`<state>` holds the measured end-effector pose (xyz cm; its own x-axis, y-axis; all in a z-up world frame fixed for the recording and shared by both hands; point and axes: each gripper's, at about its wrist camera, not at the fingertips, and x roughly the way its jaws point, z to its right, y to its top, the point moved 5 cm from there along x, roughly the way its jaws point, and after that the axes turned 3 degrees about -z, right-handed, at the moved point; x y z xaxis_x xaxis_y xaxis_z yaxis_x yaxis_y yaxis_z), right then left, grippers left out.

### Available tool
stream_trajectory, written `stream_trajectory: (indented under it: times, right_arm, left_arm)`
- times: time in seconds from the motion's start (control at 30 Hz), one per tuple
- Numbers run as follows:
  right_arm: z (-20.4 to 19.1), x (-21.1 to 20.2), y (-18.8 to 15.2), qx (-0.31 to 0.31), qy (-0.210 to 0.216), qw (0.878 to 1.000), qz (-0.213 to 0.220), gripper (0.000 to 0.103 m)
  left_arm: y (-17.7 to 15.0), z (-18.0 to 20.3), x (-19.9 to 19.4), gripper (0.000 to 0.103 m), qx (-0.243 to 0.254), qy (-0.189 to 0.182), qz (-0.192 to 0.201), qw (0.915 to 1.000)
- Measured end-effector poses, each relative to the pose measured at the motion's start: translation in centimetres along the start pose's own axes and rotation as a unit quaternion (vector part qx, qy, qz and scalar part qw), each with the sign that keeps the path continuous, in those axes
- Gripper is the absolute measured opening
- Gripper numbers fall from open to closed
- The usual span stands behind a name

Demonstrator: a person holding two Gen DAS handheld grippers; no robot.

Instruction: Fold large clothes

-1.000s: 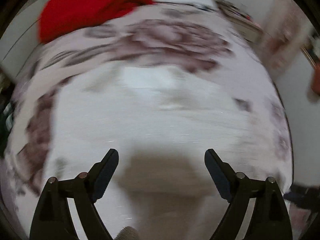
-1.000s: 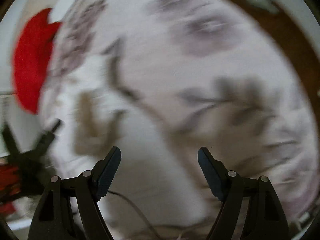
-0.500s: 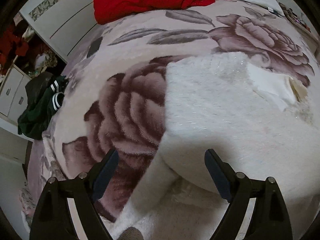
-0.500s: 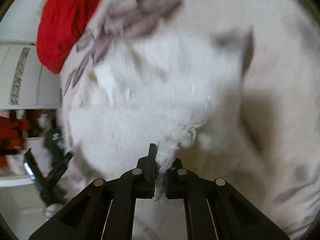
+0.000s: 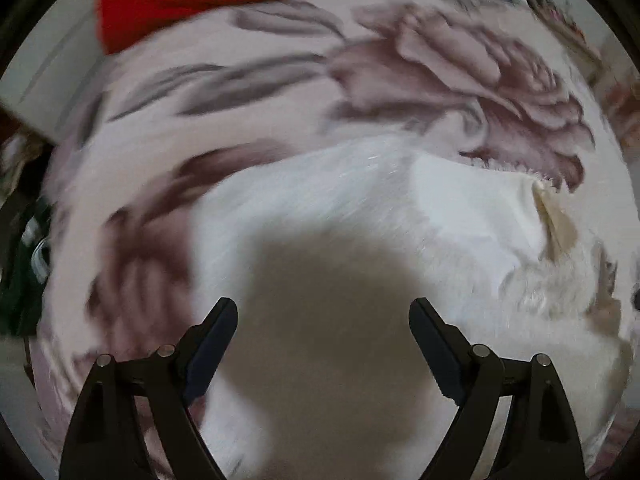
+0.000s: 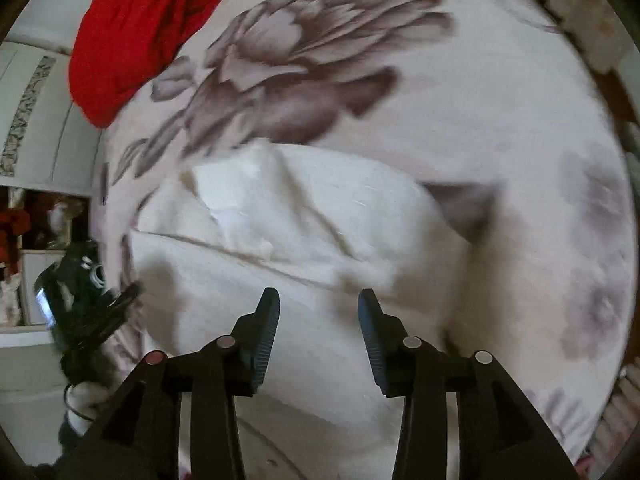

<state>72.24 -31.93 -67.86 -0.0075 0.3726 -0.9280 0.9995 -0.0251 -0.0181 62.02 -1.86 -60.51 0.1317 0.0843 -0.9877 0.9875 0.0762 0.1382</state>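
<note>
Sweater (image 5: 360, 200), white and fuzzy, lies partly folded on the flowered blanket (image 5: 460, 72), filling the centre and lower half of both wrist views. We judge it soft, limp and fairly bulky: it will sag from any single pinch, and the fluffy pile may slip between the pads. Best holds look to be the folded edge running across the middle of the right wrist view, or the corners at the right of the left wrist view. Left gripper (image 5: 323, 316) hangs over the sweater with jaws spread wide, holding nothing. Right gripper (image 6: 318, 306) also stands released, jaws partly apart, empty. Blanket lies bare above the sweater as far as the red cloth (image 6: 132, 36) at the upper left; dark clutter (image 6: 84, 296) crowds the left edge.
</note>
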Motion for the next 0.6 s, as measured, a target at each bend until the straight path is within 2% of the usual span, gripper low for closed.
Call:
stream_trajectory:
  times: [0.13,0.2,0.23,0.27,0.3,0.4,0.5,0.53,0.57,0.6]
  right_arm:
    - [-2.5,6.7,3.4,-0.027,-0.014,0.998,-0.049,0.043]
    - [-3.4,9.4,4.0,-0.034,-0.007,0.996,-0.078,0.043]
    - [-3.9,10.3,4.2,-0.038,-0.009,0.996,-0.079,0.034]
    - [-4.3,10.9,4.4,-0.048,-0.019,0.996,-0.070,0.021]
    - [-4.5,11.3,4.7,-0.054,-0.038,0.996,-0.061,0.013]
    - [-4.4,10.4,6.1,-0.027,-0.051,0.998,-0.020,0.009]
    - [-3.8,8.4,7.6,-0.004,-0.066,0.997,0.039,0.009]
    - [-3.5,8.3,7.9,0.002,-0.063,0.997,0.041,0.009]
    - [-3.4,8.6,8.0,0.003,-0.052,0.998,0.024,0.009]
    - [-3.1,9.5,7.7,0.005,-0.042,0.999,-0.015,0.009]
  left_arm:
    - [3.7,2.9,5.9,0.087,0.061,0.027,-0.060,0.9960]
    - [4.4,3.2,6.9,0.087,0.064,0.031,-0.057,0.9959]
    - [4.6,3.2,6.9,0.087,0.060,0.028,-0.053,0.9964]
    - [4.8,3.2,6.8,0.087,0.055,0.024,-0.047,0.9971]
    - [5.0,3.1,6.5,0.087,0.050,0.020,-0.040,0.9977]
    - [5.2,3.0,6.1,0.087,0.038,0.016,-0.021,0.9989]
    - [5.6,2.8,5.8,0.087,0.028,0.011,-0.007,0.9995]
    - [5.6,2.8,5.5,0.087,0.025,0.009,-0.002,0.9996]
    - [5.7,2.6,5.0,0.087,0.024,0.007,0.004,0.9997]
    - [5.7,2.4,4.1,0.087,0.025,0.009,0.015,0.9995]
